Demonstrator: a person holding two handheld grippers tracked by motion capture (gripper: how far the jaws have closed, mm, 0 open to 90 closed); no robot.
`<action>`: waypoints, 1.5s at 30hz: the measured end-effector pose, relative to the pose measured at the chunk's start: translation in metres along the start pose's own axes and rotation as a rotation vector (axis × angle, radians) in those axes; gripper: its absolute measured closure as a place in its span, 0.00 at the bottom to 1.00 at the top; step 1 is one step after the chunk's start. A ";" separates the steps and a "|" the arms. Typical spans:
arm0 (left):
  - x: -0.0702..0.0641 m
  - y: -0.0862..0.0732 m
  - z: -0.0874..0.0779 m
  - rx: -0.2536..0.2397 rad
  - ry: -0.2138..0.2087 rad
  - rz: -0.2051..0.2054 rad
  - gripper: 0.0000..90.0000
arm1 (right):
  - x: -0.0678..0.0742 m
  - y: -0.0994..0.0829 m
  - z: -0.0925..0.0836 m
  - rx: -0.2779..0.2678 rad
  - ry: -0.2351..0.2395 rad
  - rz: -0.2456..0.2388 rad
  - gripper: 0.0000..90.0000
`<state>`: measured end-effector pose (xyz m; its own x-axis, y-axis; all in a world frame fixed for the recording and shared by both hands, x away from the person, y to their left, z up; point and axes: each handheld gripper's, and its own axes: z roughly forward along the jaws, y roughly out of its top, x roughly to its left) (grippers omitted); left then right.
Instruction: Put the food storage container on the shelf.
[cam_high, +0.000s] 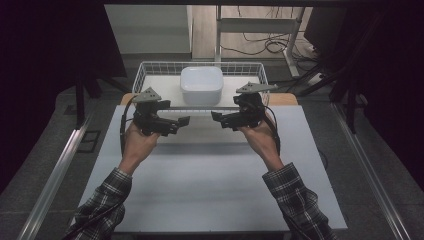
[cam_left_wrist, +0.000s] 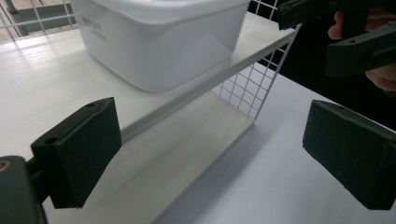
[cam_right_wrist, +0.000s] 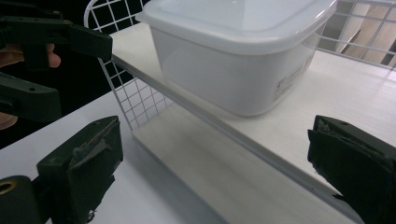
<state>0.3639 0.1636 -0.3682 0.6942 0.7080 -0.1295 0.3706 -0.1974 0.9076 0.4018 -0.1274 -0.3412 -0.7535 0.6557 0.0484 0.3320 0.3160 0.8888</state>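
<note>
White plastic, a lidded container (cam_high: 201, 85) sits on the shelf board of a wire rack (cam_high: 145, 70) at upper centre of the high view. Left hand-held gripper (cam_high: 183, 121) and right hand-held gripper (cam_high: 216, 117) hover just below it over the tabletop (cam_high: 210, 185), jaws spread wide, empty. Likely an approach step; next, each must reach in beside the container's walls and close.

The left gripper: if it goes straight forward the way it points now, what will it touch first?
Probably the front edge of the white shelf board, below the white lidded container. The left gripper is open and holds nothing. Depth is unclear, so the wire mesh might come first.
</note>
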 end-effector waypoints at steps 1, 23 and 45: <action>0.000 0.000 0.000 0.000 0.000 0.000 0.05 | 0.000 -0.001 -0.001 0.002 0.002 0.000 0.04; -0.021 -0.048 0.002 0.053 -0.032 0.019 0.05 | 0.006 -0.045 -0.014 0.008 0.028 -0.007 0.02; -0.032 -0.094 0.006 0.094 -0.032 -0.006 0.04 | 0.013 -0.088 -0.018 0.054 -0.032 -0.033 0.01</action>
<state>0.3098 0.1555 -0.4519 0.7106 0.6878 -0.1484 0.4297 -0.2571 0.8656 0.3529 -0.1593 -0.4103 -0.7467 0.6652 0.0039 0.3376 0.3739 0.8639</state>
